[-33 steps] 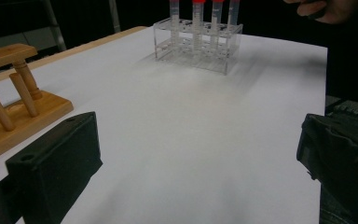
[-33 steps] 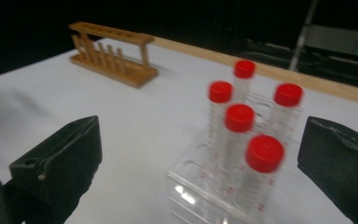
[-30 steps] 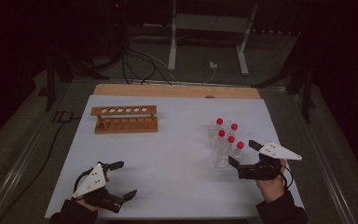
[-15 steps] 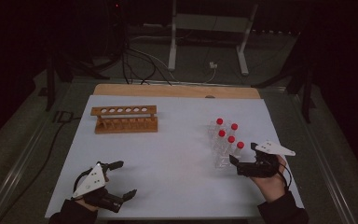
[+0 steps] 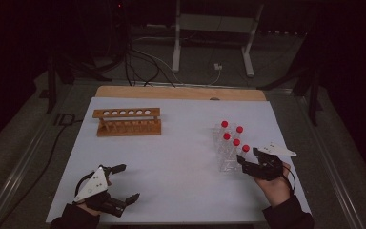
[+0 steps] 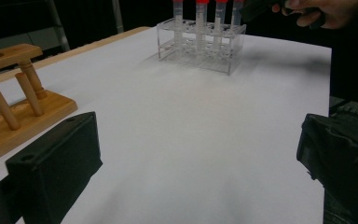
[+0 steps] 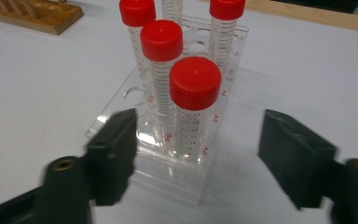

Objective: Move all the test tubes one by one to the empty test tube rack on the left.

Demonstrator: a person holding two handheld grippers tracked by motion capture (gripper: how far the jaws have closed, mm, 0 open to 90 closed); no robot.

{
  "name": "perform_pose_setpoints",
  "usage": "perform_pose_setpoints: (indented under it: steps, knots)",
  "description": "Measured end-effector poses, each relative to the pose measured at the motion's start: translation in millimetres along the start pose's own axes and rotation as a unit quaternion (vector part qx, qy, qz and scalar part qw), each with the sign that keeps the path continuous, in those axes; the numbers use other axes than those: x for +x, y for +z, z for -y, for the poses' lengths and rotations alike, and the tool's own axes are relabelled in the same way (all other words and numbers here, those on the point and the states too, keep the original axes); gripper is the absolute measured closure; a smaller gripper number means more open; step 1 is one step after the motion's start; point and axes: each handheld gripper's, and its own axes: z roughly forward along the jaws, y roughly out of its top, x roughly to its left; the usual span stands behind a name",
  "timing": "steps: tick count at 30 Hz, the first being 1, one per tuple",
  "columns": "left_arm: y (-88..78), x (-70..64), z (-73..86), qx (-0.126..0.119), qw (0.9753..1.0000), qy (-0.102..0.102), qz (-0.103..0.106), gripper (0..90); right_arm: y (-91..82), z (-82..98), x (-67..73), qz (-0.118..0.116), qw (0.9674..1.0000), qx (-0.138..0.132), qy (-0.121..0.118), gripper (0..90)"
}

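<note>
Right gripper [image 7: 196,154] jaws have just been closing, half-open astride the nearest red-capped clear plastic tube [image 7: 193,105], not touching, in clear acrylic rack [image 7: 177,179] on white table [image 5: 171,157]. Left gripper [image 5: 124,183] wide open, empty.

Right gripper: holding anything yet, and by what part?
Nothing held. The right gripper has just been closing its jaws around the nearest red-capped tube, below its cap, but gaps remain both sides.
</note>
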Motion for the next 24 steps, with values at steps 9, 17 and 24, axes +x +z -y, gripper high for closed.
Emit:
perform_pose_setpoints:
  steps: [9, 17, 24]
  knots:
    - [-0.6, 0.2, 0.0, 0.001, 1.0, 0.001, -0.001, 0.4, 4.3, 0.6, -0.4, -0.009, 0.9999, 0.005, -0.004, 59.2]
    - [-0.5, 0.2, 0.1, 0.003, 1.0, 0.0, 0.001, 0.4, 10.0, 0.5, -0.2, -0.005, 0.9999, 0.015, -0.006, 68.2]
    - [0.2, -0.2, 0.0, 0.008, 0.9999, -0.002, 0.007, 0.4, 11.4, -0.4, 3.8, -0.002, 0.9996, 0.021, -0.017, 74.8]
